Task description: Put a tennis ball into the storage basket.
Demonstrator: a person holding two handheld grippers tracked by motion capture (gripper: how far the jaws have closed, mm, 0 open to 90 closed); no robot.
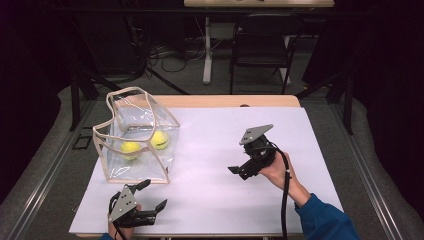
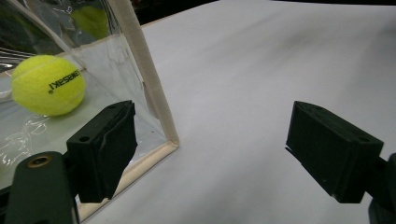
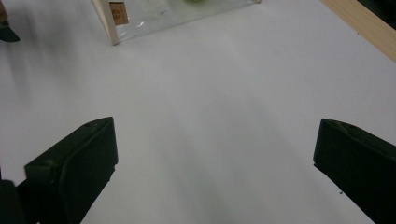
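Note:
A clear plastic bag (image 1: 140, 127) with beige trim stands on the left of the white table (image 1: 215, 140). Inside it lie two yellow tennis balls (image 1: 131, 148) (image 1: 159, 140). My left gripper (image 1: 152, 195) is open just in front of the bag's near right corner, nothing between its jaws. In the left gripper view one ball (image 2: 48, 85) shows through the bag's wall (image 2: 116, 60), and the bag's corner trim (image 2: 154, 93) rises beside the left jaw. My right gripper (image 1: 237, 171) is open over the table's middle right, held in a hand, jaws pointing toward the bag (image 3: 140, 14).
The table's wooden far edge (image 1: 225, 101) shows beyond the white sheet. A black chair (image 1: 262, 47) and a desk leg (image 1: 207, 50) stand behind the table, with cables on the floor. Bare white surface lies between the two grippers.

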